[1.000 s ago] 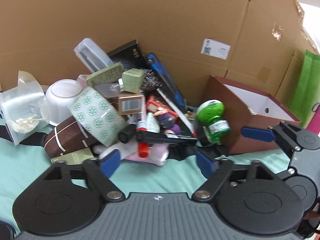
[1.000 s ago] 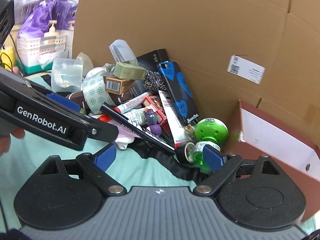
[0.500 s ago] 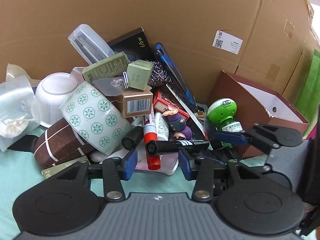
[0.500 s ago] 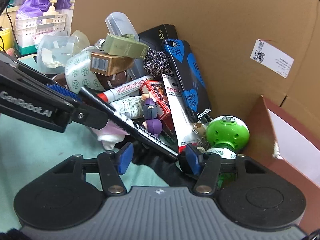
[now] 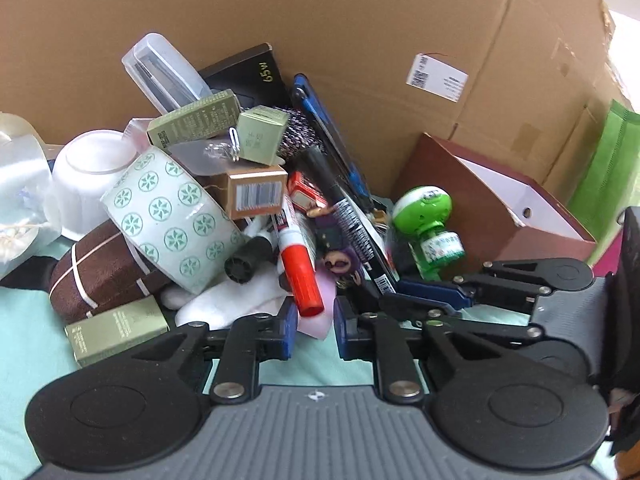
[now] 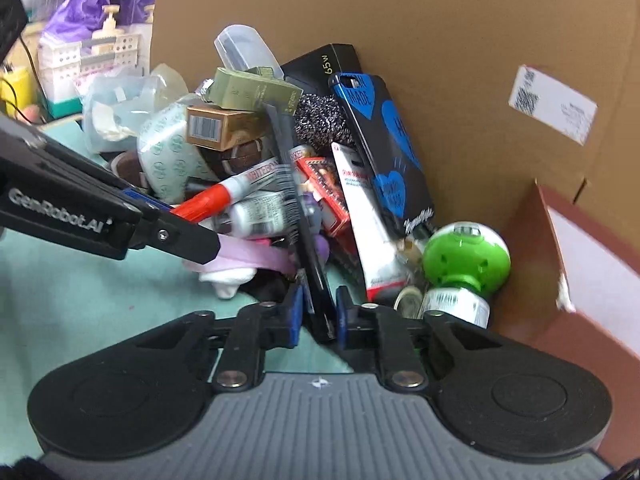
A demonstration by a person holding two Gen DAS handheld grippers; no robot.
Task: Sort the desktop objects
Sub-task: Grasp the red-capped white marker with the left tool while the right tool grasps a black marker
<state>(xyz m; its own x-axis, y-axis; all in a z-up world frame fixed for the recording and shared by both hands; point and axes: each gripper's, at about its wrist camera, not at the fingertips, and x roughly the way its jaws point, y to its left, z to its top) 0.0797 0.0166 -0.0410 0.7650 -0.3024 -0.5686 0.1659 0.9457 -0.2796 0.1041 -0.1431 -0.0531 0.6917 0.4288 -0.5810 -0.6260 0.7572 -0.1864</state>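
Two hand-held grippers closing on markers at the near edge of a desktop pile

Right gripper [image 6: 318, 314]: jaws just closed, now clamped on the lower end of the black marker [image 6: 298, 208], which slants up over the heap. Left gripper [image 5: 314, 326]: jaws just narrowed around the red cap of the whiteboard marker [image 5: 298, 268]; whether the pads press it cannot be told. Behind lie the patterned tape roll [image 5: 172, 220] and green-capped bottle [image 5: 428, 224], then the brown file box [image 5: 492, 200] against the cardboard wall [image 5: 360, 20]
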